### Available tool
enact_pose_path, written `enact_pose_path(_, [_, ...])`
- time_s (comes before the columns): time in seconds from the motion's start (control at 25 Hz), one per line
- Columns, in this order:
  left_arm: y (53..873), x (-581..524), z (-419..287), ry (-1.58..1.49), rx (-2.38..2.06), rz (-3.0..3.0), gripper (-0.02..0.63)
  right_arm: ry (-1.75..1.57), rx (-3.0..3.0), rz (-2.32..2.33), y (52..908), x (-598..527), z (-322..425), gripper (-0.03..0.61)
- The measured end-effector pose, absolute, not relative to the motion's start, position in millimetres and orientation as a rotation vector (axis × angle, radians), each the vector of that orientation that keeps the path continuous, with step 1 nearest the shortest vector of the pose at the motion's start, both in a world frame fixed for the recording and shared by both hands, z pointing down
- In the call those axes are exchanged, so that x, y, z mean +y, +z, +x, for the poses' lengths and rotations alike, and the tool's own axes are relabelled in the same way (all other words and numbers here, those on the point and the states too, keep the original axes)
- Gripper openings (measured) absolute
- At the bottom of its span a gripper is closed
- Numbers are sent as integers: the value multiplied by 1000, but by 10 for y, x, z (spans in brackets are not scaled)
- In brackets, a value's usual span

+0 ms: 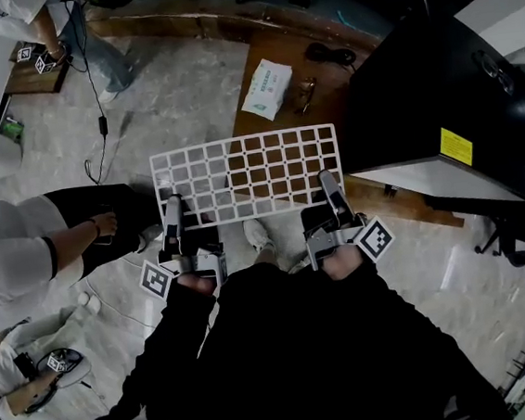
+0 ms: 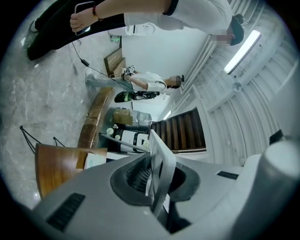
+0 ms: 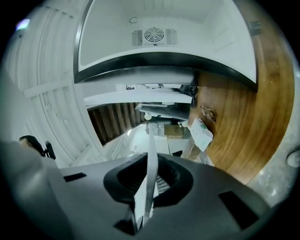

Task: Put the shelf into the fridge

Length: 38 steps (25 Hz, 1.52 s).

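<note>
White plastic grid shelf [image 1: 247, 176] is held roughly level in the middle of the head view, taken by its near edge. The left gripper [image 1: 171, 209] is closed on the lower left part of that edge, and the right gripper [image 1: 328, 183] on the lower right. In each gripper view the shelf's thin edge is seen pinched between jaws that are nearly together. The shelf is carried in the air, just beside the black fridge [image 1: 428, 94] at the right of the frame, which stands on the wooden counter [image 1: 269, 50]. A white interior [image 3: 159, 28] is seen at the top of the right gripper view, so the fridge is judged open. The pick-up is done. Lining the shelf up with the opening and sliding it in are judged to be left.
</note>
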<state>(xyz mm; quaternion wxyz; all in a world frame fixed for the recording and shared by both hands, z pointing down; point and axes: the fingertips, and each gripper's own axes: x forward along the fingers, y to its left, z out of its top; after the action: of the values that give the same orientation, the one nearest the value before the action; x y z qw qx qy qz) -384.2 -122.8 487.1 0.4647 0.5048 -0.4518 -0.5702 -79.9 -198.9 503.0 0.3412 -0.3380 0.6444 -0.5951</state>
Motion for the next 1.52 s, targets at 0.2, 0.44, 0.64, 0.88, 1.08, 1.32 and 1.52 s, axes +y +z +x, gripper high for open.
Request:
enact_pose_path(0.2, [4772, -1093, -3717, -1387, -1130, 1258, 34, -1542, 1681, -854, 4916, -1792, -663, 31])
enact_pose_path(0.44, [4642, -703, -3321, -1397, -1158, 1285, 34, -1529, 1699, -827, 4841, -1386, -258, 32])
enact_pose_path(0.64, [4529, -494, -2834, -1376, -1151, 1309, 33, -1507, 1678, -830, 4737, -1120, 240, 31])
enact_pose_path(0.88, [4409, -333, -2158, -1340, -1108, 1350, 33, -1453, 1660, -873, 4656, -801, 938, 31])
enact_pose_path(1.08, [4380, -226, -1468, -1290, -1082, 1389, 32, -1398, 1627, -921, 4611, -559, 1658, 31])
enact_pose_path(1.32, [4359, -172, -580, -1219, -1027, 1436, 32, -1331, 1565, -996, 4578, -280, 2578, 31])
enact_pose_path(1.52, [4385, -254, -184, -1160, -965, 1463, 32, -1271, 1522, -1075, 4588, -157, 2985, 32])
